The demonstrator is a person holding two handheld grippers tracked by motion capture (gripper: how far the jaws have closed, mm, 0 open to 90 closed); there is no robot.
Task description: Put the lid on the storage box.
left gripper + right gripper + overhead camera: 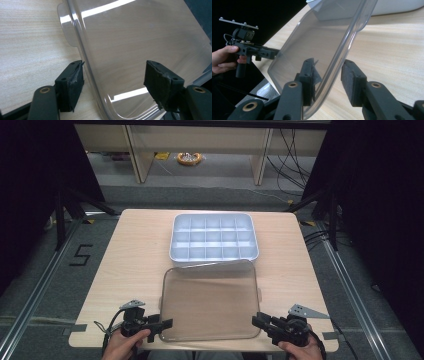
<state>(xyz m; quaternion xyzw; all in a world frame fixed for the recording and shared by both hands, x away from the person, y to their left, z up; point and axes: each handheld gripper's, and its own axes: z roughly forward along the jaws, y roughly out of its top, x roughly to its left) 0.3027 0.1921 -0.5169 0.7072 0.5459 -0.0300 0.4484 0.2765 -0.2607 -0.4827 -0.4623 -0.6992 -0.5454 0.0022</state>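
- high view: clear plastic lid (210, 302) lies on the table (135, 250), just on the near side of the white compartment tray (214, 237), its far edge close to the tray's near wall. left gripper (162, 326) sits at the lid's near-left corner, right gripper (258, 321) at its near-right corner. bare wood to either side of the lid; the table's near edge is just behind both hands.
- left gripper view: jaws stand apart, straddling the lid's rim; pads (75, 86) not pressing on it. no hold here.
- right gripper view: jaws straddle the raised lid (317, 50) rim; left pad (309, 75) looks in contact, the other seems just off, so a light pinch at best.
- handling, judged: thin, light, fairly stiff but likely to flex; glossy, so slippery. best taken at the rim near the corners, both sides.
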